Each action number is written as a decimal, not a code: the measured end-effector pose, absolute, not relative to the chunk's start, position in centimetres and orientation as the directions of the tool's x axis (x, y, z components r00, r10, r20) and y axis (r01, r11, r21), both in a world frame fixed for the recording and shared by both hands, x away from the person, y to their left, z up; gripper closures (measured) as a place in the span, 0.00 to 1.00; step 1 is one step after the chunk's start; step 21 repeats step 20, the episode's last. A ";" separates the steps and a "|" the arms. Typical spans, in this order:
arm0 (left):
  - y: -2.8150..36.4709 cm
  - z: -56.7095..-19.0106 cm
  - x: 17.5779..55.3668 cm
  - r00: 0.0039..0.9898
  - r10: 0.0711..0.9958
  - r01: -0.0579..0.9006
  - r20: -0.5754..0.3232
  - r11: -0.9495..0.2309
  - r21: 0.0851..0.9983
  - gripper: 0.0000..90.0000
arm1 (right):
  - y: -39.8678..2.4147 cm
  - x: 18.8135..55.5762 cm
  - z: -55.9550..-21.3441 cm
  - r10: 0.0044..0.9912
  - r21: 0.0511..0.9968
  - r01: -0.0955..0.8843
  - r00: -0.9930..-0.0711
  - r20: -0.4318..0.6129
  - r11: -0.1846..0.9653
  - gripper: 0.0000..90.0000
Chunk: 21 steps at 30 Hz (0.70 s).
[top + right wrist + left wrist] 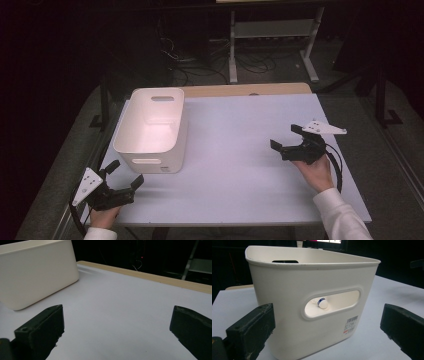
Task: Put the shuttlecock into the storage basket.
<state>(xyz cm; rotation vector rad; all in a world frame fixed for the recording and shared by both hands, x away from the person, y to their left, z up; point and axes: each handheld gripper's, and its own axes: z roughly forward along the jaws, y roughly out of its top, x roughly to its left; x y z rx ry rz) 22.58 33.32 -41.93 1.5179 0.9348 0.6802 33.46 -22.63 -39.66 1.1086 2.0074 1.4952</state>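
A dark room with cables and a metal stand lay behind the pale desk (240,150). In the high view a white bin (152,130) stood toward the desk's left edge, its long axis running from near edge to far edge. The left gripper (125,175), jaws spread and empty, sat at the near left corner just short of the bin's near end; the right gripper (286,137), also spread and empty, hovered well apart near the right edge.

In the left gripper view the bin (287,315) stood straight ahead between the parted jaws, a small white ball (322,303) visible through its handle slot.

In the right gripper view the bin (35,272) lay off to the left, bare desk (120,310) ahead. The left hand was judged the nearer.
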 end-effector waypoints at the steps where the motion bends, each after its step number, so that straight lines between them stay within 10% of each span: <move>1: 33.3 -41.9 22.6 0.512 0.855 0.182 -0.082 -0.014 0.983 0.00 | -22.7 33.4 -39.7 0.785 0.931 0.347 -0.606 0.130 0.114 0.00; 21: 33.5 -42.0 22.8 0.518 0.852 0.198 -0.076 -0.033 0.980 0.00 | -24.9 32.0 -40.9 0.791 0.942 0.327 -0.594 0.146 0.072 0.00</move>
